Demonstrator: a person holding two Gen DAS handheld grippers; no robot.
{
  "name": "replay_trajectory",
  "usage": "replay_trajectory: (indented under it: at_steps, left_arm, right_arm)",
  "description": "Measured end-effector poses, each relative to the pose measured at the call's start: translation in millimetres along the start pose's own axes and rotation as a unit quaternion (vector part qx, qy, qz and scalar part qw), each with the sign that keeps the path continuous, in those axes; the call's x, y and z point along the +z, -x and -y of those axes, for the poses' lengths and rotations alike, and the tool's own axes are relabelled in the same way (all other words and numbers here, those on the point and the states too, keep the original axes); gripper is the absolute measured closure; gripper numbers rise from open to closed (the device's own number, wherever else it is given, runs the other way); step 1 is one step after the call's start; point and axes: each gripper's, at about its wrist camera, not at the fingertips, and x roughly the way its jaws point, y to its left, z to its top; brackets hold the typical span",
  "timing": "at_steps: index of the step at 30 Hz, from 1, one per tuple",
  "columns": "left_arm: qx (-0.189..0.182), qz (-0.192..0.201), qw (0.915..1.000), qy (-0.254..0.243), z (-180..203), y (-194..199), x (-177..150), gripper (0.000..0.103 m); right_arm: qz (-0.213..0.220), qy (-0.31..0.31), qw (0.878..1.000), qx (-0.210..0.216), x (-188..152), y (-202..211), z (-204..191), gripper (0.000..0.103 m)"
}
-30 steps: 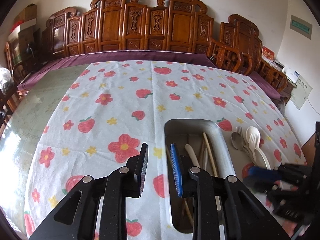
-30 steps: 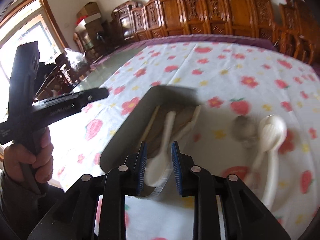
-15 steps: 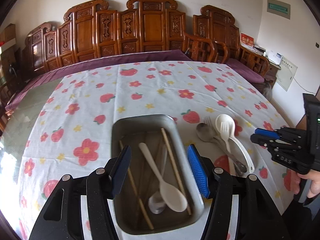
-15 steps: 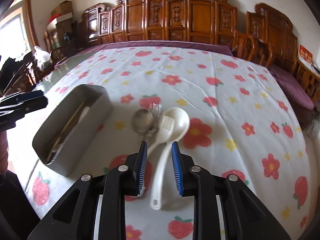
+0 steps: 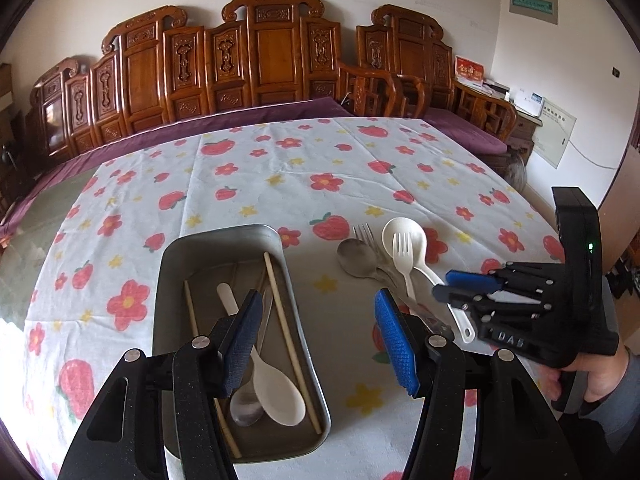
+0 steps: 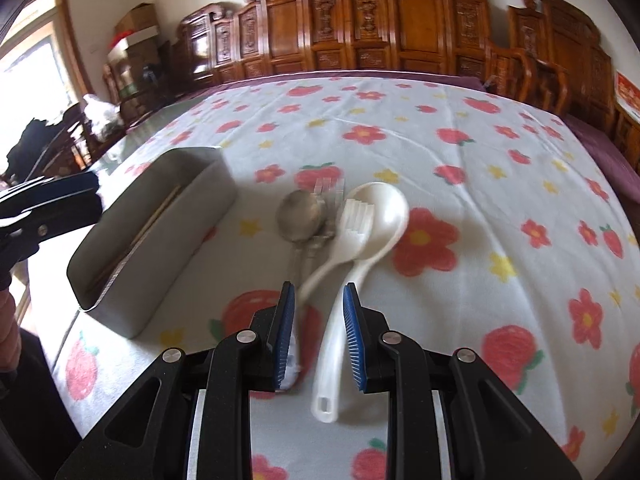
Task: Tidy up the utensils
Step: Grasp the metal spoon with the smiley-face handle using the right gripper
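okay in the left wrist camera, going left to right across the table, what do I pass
Metal tray with the chopsticks and a white spoon in it → metal spoon on the cloth → white plastic fork lying over the white ladle → right gripper.

Spoons (image 5: 279, 390): four. Forks (image 5: 402, 256): two. Chopsticks (image 5: 290, 340): two. Tray (image 5: 224, 240): one.
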Motion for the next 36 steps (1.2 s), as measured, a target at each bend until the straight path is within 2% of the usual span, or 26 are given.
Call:
replay_trajectory:
  at_steps: [6,11,13,17,20,23,25,31,36]
  left_arm:
    - [0.005,0.002,0.9999,0.009,-4.3,-0.8,0.3,0.047]
    - [0.005,0.004,0.9998,0.019,-11.0,0.9,0.6,0.047]
    - [0.005,0.003,0.9998,0.020,-13.7,0.6,0.7,0.047]
    - [0.002,0.005,0.9997,0.025,-17.9,3.3,1.8,0.047]
    - [0.000,0.010,0.9996,0.028,-19.7,6.3,3.1,0.047]
    - [-0.001,0.010,0.9996,0.028,-19.7,7.6,3.3,0.047]
    - [0.000,0.011,0.9996,0.027,-19.8,8.0,3.5,0.047]
    - [0.002,0.012,0.9996,0.025,-18.5,10.2,4.0,0.047]
    - [0.007,0.012,0.9998,0.016,-8.2,12.1,2.0,0.047]
  right_arm:
    - [-0.011,0.037,0.999,0.007,17.2,-15.8,-20.3,0.076]
    - [-0.046,0.049,0.998,0.001,27.7,-43.0,-25.2,0.078]
    - [-0.060,0.055,0.997,-0.012,29.8,-51.2,-26.5,0.085]
    - [-0.077,0.064,0.995,-0.018,33.9,-58.4,-31.5,0.088]
    - [-0.103,0.088,0.990,-0.043,33.8,-69.2,-40.0,0.089]
    - [-0.109,0.073,0.990,-0.047,36.5,-71.9,-37.7,0.090]
    - [-0.108,0.071,0.990,-0.055,36.5,-72.5,-37.5,0.095]
    - [-0.080,0.045,0.995,-0.040,37.2,-54.6,-33.1,0.096]
    - [-0.027,0.023,0.999,-0.031,36.7,-1.9,-15.9,0.096]
